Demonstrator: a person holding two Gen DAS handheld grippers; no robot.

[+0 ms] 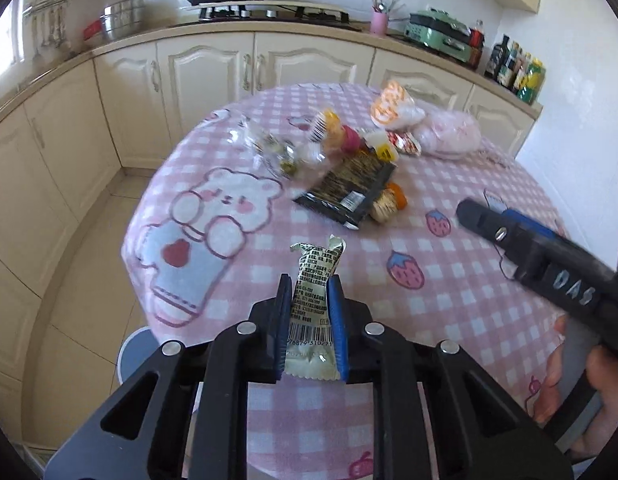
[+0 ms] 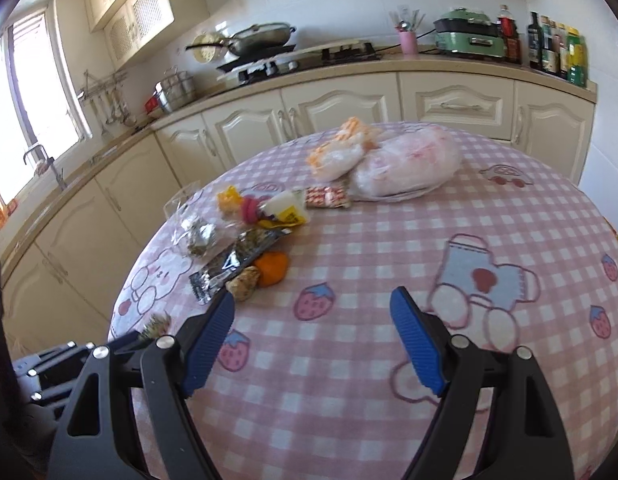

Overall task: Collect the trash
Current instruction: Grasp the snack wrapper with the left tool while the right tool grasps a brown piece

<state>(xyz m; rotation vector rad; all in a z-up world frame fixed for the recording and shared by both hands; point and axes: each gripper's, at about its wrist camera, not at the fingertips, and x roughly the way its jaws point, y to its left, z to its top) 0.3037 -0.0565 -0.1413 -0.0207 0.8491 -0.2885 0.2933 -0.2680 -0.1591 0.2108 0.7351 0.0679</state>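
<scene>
Early going here, by the look of it: the left tongs [image 1: 307, 292] are pinched tight on one pale green wrapper [image 1: 315, 280], held up over the near edge of the desk [image 1: 449, 300], and that is the only piece of trash picked up so far. The right tongs [image 2: 313, 312] hang spread wide with nothing between the pads, over the pink checked cloth. The rest of the litter sits toward the far side of the desk: a black packet [image 1: 349, 188], an orange [image 2: 273, 267] beside a brown crumpled lump [image 2: 244, 280], clear cellophane [image 1: 269, 148], a yellow-and-white wrapper [image 2: 287, 210], a red-and-white one [image 2: 327, 197] and two plastic bags [image 2: 405, 166] near the far edge. No bin shows in either view, so I'd say nearly everything is left to do. Writing: the held wrapper carries a barcode with digits reading roughly 76879 310271 and small print too fine to read; the right tool's body bears "DAS".
</scene>
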